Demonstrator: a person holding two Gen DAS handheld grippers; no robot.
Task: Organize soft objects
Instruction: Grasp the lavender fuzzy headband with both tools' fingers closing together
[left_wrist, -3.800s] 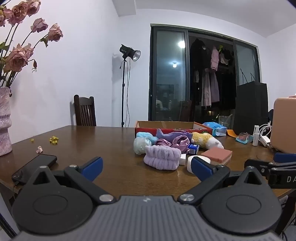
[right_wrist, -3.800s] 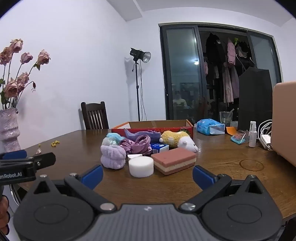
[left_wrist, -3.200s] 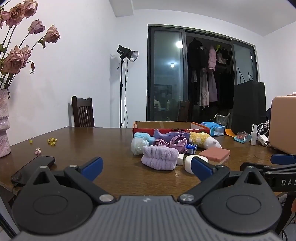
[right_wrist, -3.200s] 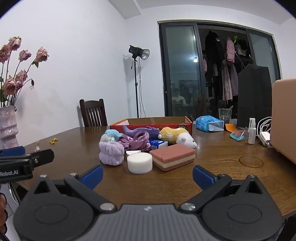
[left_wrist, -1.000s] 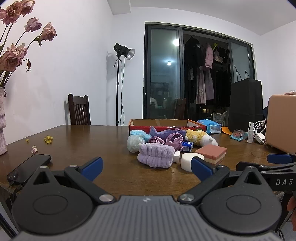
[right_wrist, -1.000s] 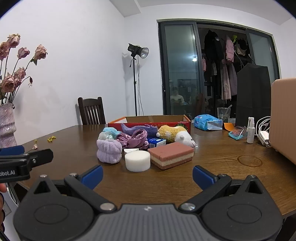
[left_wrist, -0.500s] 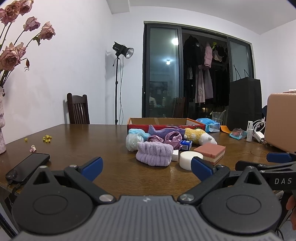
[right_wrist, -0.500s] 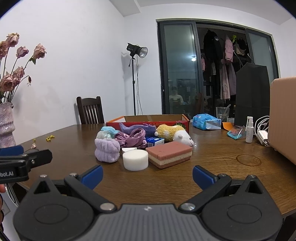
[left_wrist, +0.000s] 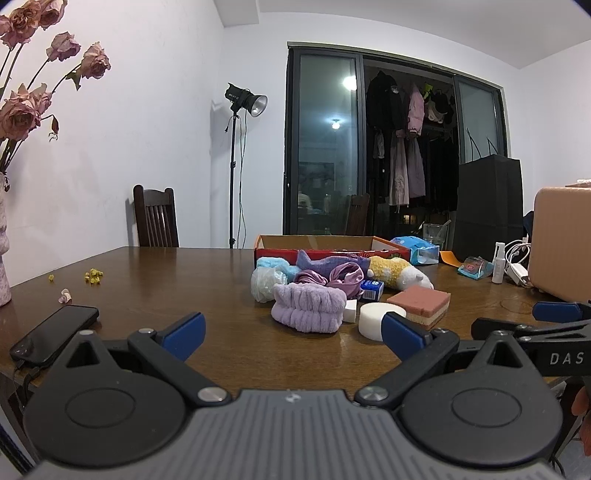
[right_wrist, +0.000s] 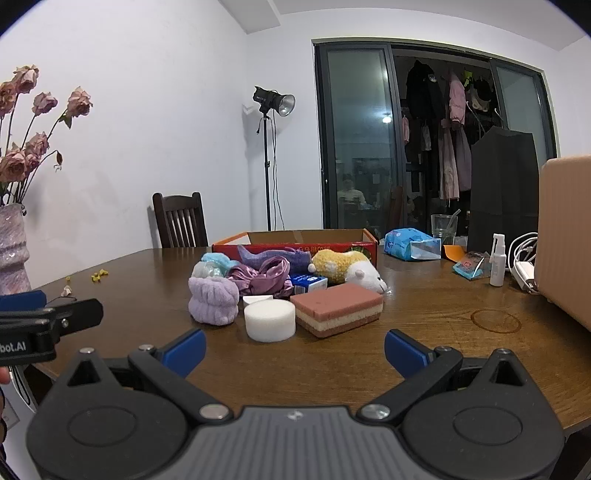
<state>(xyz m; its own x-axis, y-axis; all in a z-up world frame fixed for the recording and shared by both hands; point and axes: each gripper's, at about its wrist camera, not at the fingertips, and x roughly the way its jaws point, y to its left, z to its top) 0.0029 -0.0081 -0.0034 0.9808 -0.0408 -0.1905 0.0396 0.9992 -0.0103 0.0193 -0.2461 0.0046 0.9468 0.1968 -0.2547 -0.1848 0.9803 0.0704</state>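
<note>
A pile of soft things lies mid-table: a lilac headband (left_wrist: 306, 308) (right_wrist: 213, 300), a white round sponge (left_wrist: 373, 325) (right_wrist: 269, 320), a pink layered sponge (left_wrist: 421, 302) (right_wrist: 338, 308), a purple satin scrunchie (right_wrist: 266, 275), a yellow-white plush toy (right_wrist: 345, 273) and a light blue fluffy item (left_wrist: 271, 275). Behind them stands an open red cardboard box (left_wrist: 325, 247) (right_wrist: 295, 240). My left gripper (left_wrist: 291, 334) is open and empty, short of the pile. My right gripper (right_wrist: 295, 349) is open and empty, just short of the white sponge.
A black phone (left_wrist: 55, 332) lies at the table's left edge. A vase of dried roses (right_wrist: 14, 243) stands far left. A tissue pack (right_wrist: 410, 245), spray bottle (right_wrist: 496, 266), cables and a tan case (right_wrist: 565, 236) sit at the right. A chair (right_wrist: 181, 219) stands behind the table.
Both grippers have dipped slightly and drifted; the pile sits a little nearer and lower in view. Both stay open. Nothing on the table has moved.
</note>
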